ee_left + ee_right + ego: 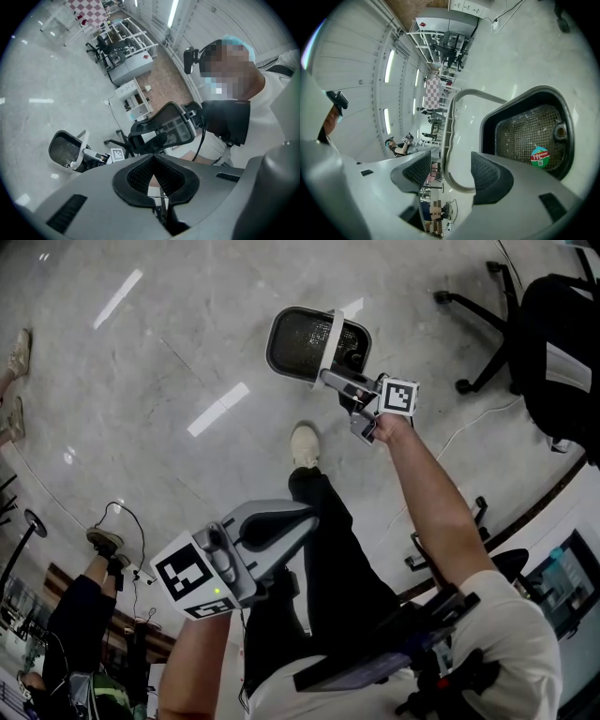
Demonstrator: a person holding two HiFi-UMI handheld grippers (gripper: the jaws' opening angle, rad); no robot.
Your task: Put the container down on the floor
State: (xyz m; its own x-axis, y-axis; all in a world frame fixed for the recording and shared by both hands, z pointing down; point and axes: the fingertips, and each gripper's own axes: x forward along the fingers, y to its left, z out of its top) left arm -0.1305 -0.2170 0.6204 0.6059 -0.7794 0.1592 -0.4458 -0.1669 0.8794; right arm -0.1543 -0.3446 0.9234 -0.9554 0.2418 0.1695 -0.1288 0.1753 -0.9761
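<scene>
**Container on the floor, right hand-held gripper released around its handle**

The container (pixel 298 345), a dark mesh basket with a pale rim, sits on the glossy grey floor (pixel 178 324) ahead of the person's light shoe (pixel 305 444). Its opening faces up toward the head view. Its white handle (pixel 332 334) arches across the side nearer the right hand-held gripper (pixel 330 379).

In the right gripper view the right hand-held gripper (pixel 450 168) has its two dark pads standing well apart. The handle (pixel 451 136) loops through the gap between them, and neither pad presses on it. Just beyond the right-hand pad lies the container (pixel 525 131), with a round green and red sticker (pixel 540 156) on its mesh bottom.

The right arm (pixel 436 502) is stretched forward and down, nearly straight. The right hand (pixel 386 427) is wrapped round the grip just behind the marker cube (pixel 400 396).

The left hand-held gripper (pixel 298 517) hangs close to the body beside the dark trouser leg, well apart from the container, on a bent left forearm (pixel 192 667). In the left gripper view its pads (pixel 140 171) are clenched tip to tip with nothing between them, and the container (pixel 65 149) shows far off on the floor.
</scene>
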